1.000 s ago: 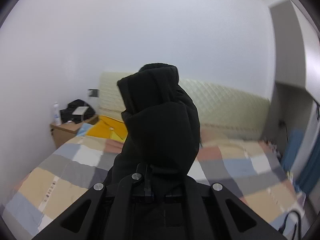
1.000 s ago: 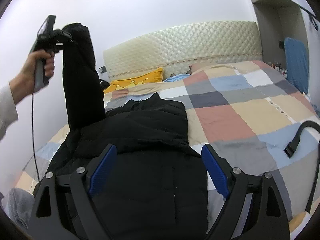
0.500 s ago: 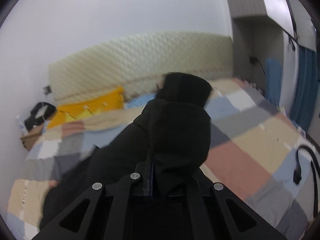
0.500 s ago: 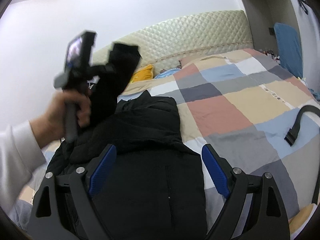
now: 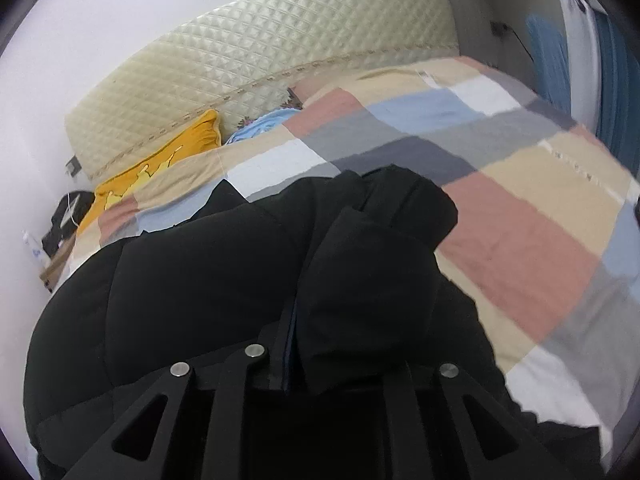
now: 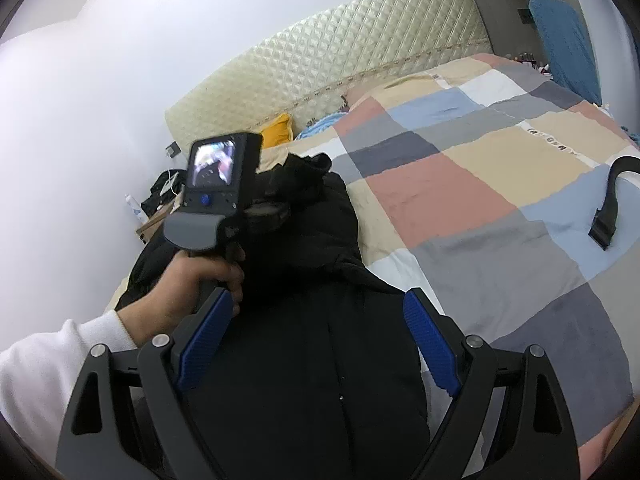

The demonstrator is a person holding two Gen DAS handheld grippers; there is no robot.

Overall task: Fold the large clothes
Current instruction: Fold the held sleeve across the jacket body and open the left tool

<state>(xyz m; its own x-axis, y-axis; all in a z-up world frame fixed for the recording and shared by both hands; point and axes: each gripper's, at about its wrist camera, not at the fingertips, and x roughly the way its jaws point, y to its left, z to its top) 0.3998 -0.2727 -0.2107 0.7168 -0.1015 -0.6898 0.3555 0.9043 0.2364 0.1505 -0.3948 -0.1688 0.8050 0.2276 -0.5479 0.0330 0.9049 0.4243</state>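
Observation:
A black puffer jacket [image 6: 312, 360] lies on the checked bedspread [image 6: 460, 184]. My left gripper [image 5: 292, 344] is shut on the jacket's black sleeve [image 5: 372, 280], holding it low over the jacket body [image 5: 192, 280]. In the right wrist view the left gripper's handle [image 6: 216, 204] and the hand holding it are over the jacket's upper left part, with the sleeve cuff [image 6: 304, 172] past it. My right gripper [image 6: 316, 344] is open and empty, its blue pads [image 6: 428, 344] spread above the jacket's front.
A black strap [image 6: 608, 208] lies on the bedspread at the right. A yellow pillow [image 5: 160, 168] and a quilted headboard [image 5: 260, 64] are at the far end. A nightstand [image 6: 152, 228] with dark items stands at the left. A blue cloth [image 6: 564, 44] hangs at the far right.
My left gripper has swung the sleeve down from high in the air and across to the right, onto the jacket body. The right gripper has stayed open above the jacket.

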